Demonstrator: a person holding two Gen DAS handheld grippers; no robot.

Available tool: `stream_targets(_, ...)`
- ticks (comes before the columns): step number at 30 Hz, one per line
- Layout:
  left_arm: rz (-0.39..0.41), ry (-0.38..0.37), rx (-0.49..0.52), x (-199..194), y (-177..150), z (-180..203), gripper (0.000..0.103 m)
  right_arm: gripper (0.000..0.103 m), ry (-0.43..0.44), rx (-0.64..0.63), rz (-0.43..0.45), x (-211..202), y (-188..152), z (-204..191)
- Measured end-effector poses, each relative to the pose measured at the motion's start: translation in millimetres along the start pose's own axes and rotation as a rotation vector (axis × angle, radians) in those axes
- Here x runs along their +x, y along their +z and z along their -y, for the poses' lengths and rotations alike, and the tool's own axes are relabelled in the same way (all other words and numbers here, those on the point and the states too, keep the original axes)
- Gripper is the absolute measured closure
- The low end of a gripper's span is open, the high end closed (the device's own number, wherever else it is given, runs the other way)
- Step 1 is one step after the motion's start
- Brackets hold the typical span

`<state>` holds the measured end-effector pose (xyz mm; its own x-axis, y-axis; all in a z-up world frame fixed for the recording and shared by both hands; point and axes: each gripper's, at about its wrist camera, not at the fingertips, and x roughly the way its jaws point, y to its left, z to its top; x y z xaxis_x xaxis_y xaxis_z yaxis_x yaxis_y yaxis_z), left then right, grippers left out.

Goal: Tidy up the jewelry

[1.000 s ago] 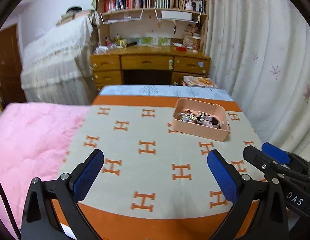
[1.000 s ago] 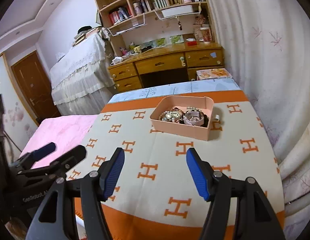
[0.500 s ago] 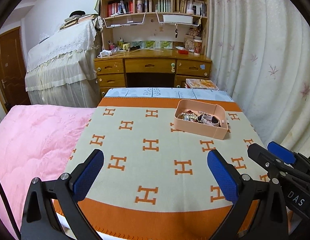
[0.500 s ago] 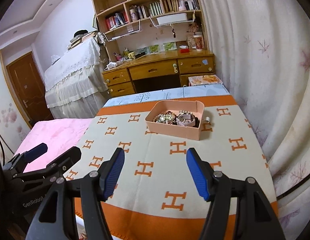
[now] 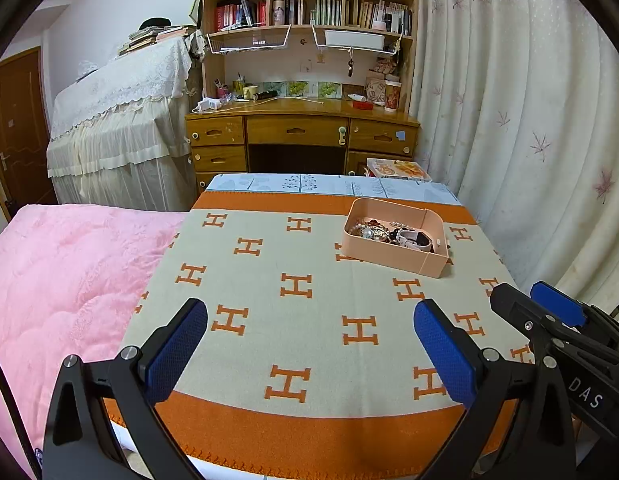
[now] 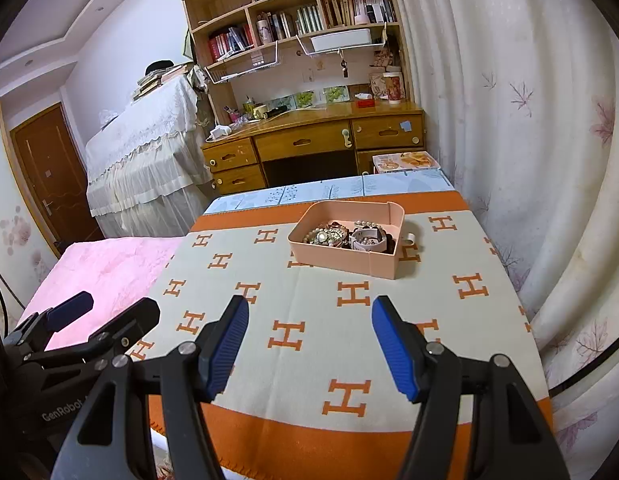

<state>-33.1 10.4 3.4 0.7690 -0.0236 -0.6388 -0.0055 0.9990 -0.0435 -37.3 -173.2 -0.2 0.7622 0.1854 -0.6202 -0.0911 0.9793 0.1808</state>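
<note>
A pink plastic tray (image 5: 389, 255) (image 6: 341, 259) sits at the far right of the H-patterned blanket (image 5: 301, 320). Inside lies a heap of jewelry (image 5: 373, 232) (image 6: 329, 235): beads, chains and a pale watch (image 6: 369, 236). My left gripper (image 5: 309, 344) stands open over the near part of the blanket with nothing between its blue pads. My right gripper (image 6: 309, 342) is also open and empty, well short of the tray. Each gripper shows at the edge of the other's view: the right gripper (image 5: 541, 308) and the left gripper (image 6: 105, 312).
A pink quilt (image 5: 61, 280) covers the bed to the left. Beyond the bed's foot stand a wooden desk (image 5: 301, 128) with a bookshelf and a cloth-covered piece of furniture (image 5: 121, 120). A pale curtain (image 5: 529, 120) hangs close on the right.
Both views have pulled back and tipped upward, so the tray looks smaller and farther and more of the desk and shelves shows. Both grippers stay open and empty.
</note>
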Motion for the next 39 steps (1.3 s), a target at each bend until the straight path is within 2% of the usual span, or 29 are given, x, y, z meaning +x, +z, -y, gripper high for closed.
stream_targets(39,-0.035,-0.013,-0.015,10.5,-4.7,-0.6,0.001,0.038,0.005,0.005,-0.015,-1.1,-4.6,-2.1)
